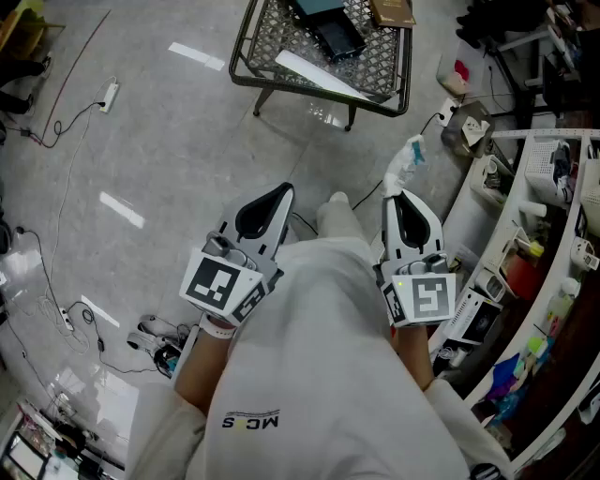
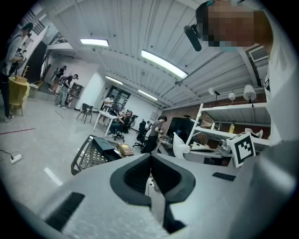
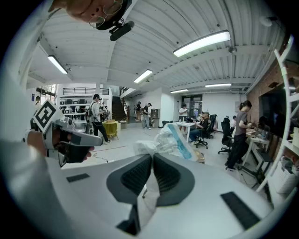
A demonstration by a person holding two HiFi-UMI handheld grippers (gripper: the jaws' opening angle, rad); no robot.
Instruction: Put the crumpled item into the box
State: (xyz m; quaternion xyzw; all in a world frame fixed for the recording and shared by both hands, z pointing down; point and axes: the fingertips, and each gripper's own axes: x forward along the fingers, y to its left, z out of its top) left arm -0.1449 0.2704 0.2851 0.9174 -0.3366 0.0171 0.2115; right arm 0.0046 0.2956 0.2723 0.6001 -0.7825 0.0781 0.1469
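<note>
site check: crumpled item held in right gripper, well short of the mesh basket

the grey floor [image 1: 169, 141] fills most of the head view. one white shelving rack [image 1: 539, 141], crowded with small goods, runs down the right edge. one metal mesh basket [image 1: 267, 33] stands on legs at the top, carrying a dark flat item, a white sheet and a brown carton [image 1: 392, 11]. the person's white garment [image 1: 319, 356] covers the lower centre and hides the floor beneath both tools.

grippers counted: two. the left gripper [image 1: 284, 190] has its jaws pressed together with nothing between them. the right gripper [image 1: 396, 195] has its jaws pinching the crumpled item [image 1: 405, 161], a white wad with a blue streak. count: one. it sticks out past the jaw tips in the air, apart from the basket and near the rack's corner.

one white power strip [image 1: 110, 94] lies on the floor at upper left, with cables trailing from it.

view differences: the right gripper view shows the right gripper [image 3: 153, 156] with a strip of the crumpled item [image 3: 175, 140] hanging down between the pads, which the head view does not show. it also takes in the left gripper [image 3: 60, 135] at its left. the left gripper view shows the left gripper [image 2: 150, 158], the mesh basket [image 2: 84, 156] from the side and the brown carton [image 2: 125, 149]. both gripper views show several people at desks; the head view shows none of them.
</note>
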